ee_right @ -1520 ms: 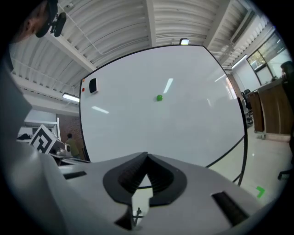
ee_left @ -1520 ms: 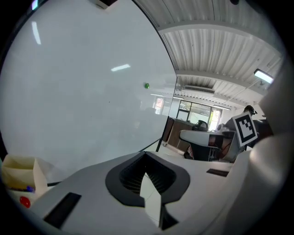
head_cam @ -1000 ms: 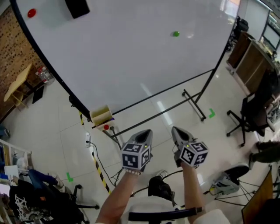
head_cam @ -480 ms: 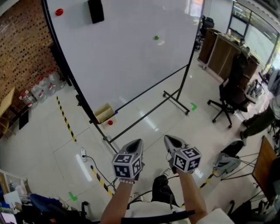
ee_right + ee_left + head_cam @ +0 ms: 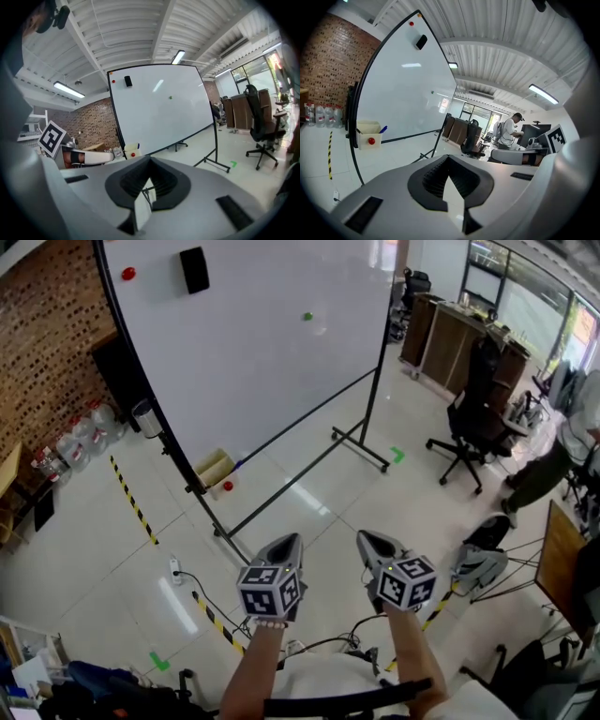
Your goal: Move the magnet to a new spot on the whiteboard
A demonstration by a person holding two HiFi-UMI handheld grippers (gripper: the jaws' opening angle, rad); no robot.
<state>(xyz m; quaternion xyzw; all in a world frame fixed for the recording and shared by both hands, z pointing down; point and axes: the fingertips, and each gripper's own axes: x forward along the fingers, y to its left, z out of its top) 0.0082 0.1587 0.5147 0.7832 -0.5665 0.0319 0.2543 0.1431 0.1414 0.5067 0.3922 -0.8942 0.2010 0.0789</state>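
The whiteboard (image 5: 253, 352) stands on a wheeled frame well ahead of me. A small green magnet (image 5: 307, 316) sticks near its upper middle and shows again in the right gripper view (image 5: 170, 98). A red magnet (image 5: 127, 274) and a black eraser (image 5: 194, 269) sit by the board's top corner. Another red magnet (image 5: 228, 486) clings to the cream tray box (image 5: 214, 468) at the board's lower edge. My left gripper (image 5: 289, 542) and right gripper (image 5: 367, 540) hang side by side over the floor, far from the board. Both are shut and hold nothing.
A black office chair (image 5: 469, 427) and wooden desks (image 5: 455, 334) stand to the right, with a person (image 5: 553, 465) at the right edge. Water bottles (image 5: 75, 442) line the brick wall. Striped floor tape (image 5: 131, 502), a power strip (image 5: 174, 568) and cables lie near my feet.
The whiteboard has shrunk and slid toward the upper left as the view drew back from it. More floor and the chair have come into sight. Both grippers keep their stance.
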